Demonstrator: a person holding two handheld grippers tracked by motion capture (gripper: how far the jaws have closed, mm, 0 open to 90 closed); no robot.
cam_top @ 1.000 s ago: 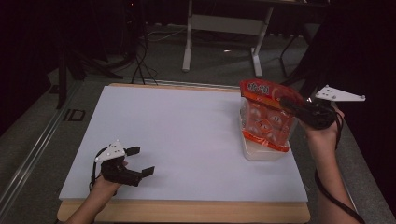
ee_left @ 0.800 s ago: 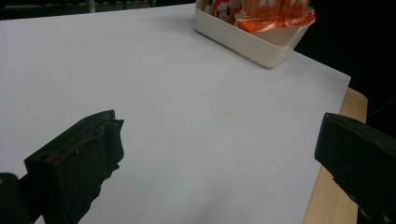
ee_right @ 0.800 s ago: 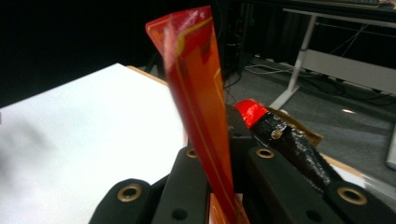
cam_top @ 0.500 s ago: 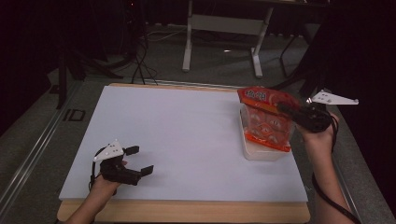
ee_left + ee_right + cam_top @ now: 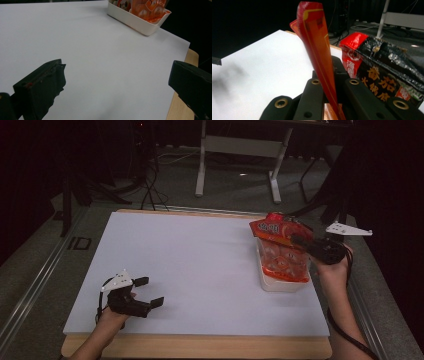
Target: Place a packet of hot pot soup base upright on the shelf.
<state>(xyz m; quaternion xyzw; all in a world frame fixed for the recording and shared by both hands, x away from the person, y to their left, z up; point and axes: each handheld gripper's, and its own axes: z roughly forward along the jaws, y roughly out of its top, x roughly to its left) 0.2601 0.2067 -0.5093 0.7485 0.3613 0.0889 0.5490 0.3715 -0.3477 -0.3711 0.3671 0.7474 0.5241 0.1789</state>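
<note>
You are holding a glossy orange-red plastic snack bag (image 5: 281, 251) by its top edge with your right gripper (image 5: 300, 241), whose jaws are pressing tight on the flat seam; the bag is standing upright in a white rectangular plastic tub (image 5: 280, 284), near the right edge of the white table sheet (image 5: 200, 265). In the right gripper view, a second red and black foil packet (image 5: 384, 72) is lying just beside the bag. Your left gripper (image 5: 149, 292) is resting well apart, near the front left corner, with its jaws standing wide and nothing between them.
</note>
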